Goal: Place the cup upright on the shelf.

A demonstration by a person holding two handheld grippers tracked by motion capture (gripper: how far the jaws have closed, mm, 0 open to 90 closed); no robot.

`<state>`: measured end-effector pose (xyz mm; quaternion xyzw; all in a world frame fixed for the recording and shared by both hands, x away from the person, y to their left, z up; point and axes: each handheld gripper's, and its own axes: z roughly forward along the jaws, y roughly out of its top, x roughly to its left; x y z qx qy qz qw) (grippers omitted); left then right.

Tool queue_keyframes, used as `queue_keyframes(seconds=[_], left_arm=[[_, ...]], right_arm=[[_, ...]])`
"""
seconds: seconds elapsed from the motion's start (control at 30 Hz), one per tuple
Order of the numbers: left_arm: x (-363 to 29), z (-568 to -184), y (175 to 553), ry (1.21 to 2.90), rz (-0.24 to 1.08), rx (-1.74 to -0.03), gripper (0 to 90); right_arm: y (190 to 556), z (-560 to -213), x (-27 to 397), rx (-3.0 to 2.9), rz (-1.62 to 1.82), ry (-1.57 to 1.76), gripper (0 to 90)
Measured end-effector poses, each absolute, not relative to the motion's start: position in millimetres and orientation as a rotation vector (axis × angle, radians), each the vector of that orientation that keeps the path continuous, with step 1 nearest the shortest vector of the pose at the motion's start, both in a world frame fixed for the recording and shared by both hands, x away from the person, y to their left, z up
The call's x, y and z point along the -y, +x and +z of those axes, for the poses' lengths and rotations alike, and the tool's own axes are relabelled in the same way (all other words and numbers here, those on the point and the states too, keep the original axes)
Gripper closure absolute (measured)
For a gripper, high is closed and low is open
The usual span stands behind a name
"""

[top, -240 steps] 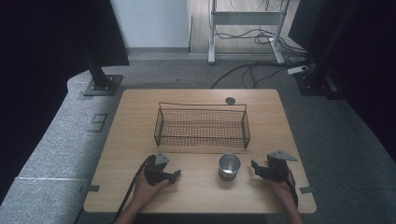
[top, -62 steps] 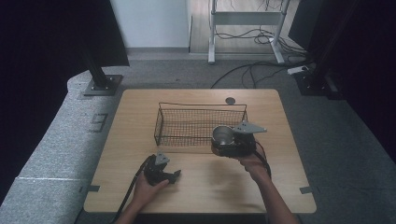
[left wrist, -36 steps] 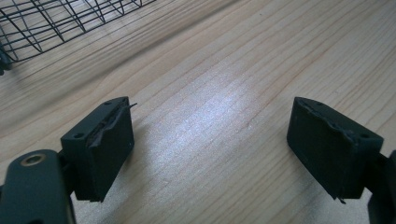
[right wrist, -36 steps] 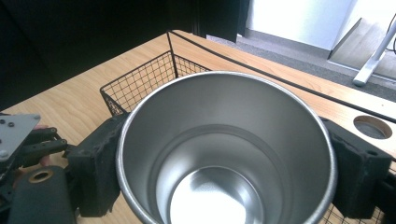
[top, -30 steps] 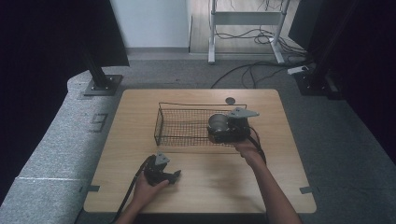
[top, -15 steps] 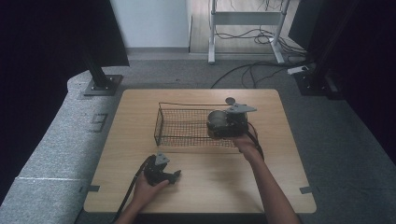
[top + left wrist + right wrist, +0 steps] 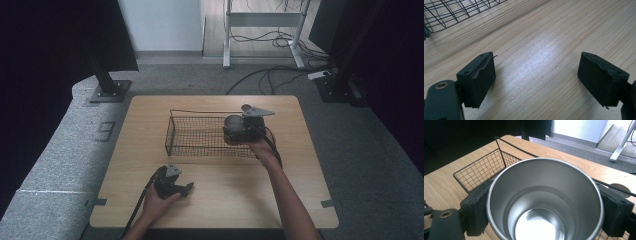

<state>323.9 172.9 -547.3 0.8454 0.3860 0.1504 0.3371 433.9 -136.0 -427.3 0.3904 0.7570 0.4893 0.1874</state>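
The cup (image 7: pixel 545 200) is plain brushed metal, round and open-mouthed, its shiny inside empty. The right claw (image 7: pixel 239 128) grips it by the sides, upright over the right end of the wire basket (image 7: pixel 200 135). The left claw (image 7: pixel 536 80) gapes wide on the tabletop (image 7: pixel 225 190), holding nothing.

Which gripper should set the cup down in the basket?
Right. The right gripper already clamps the metal cup over the wire basket. The left gripper rests open on the table, outside the basket.
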Motion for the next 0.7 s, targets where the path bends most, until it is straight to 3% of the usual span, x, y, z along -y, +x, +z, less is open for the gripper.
queue_keyframes(seconds=[0.7], left_arm=[[-173.1,-547.2,324.0,2.207,0.393,-1.005,14.6]], right_arm=[[453.3,-455.6,128.6,-2.172,1.313,1.169,13.6]])
